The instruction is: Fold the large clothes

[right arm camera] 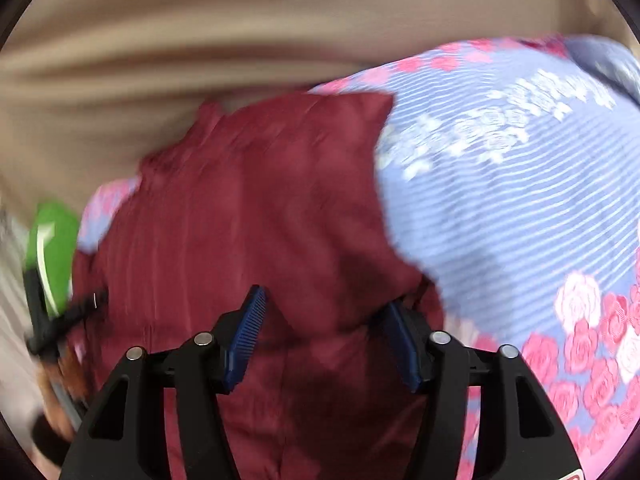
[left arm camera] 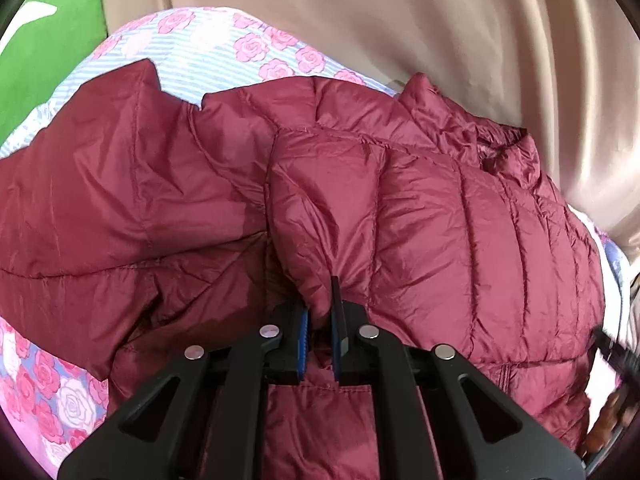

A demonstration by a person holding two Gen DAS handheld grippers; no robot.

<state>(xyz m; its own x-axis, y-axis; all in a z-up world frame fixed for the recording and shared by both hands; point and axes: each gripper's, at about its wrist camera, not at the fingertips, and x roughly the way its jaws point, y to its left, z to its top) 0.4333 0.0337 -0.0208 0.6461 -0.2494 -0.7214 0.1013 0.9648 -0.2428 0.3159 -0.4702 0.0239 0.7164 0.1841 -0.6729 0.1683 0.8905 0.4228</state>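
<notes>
A maroon quilted puffer jacket [left arm camera: 420,216] lies spread on a floral bedsheet [left arm camera: 208,48]. Its collar is at the far right and a sleeve runs left in the left wrist view. My left gripper [left arm camera: 320,300] is shut on a pinched fold of the jacket's edge. In the right wrist view, which is motion-blurred, the jacket [right arm camera: 248,208] fills the centre. My right gripper [right arm camera: 326,308] is open just above the jacket fabric, with its blue pads [right arm camera: 246,332] wide apart and nothing between them.
A beige curtain [left arm camera: 420,20] hangs behind the bed and also shows in the right wrist view [right arm camera: 200,40]. A green cushion [left arm camera: 44,52] lies at the far left. The left gripper [right arm camera: 48,320] shows at the right wrist view's left edge. Floral sheet [right arm camera: 500,208] extends right.
</notes>
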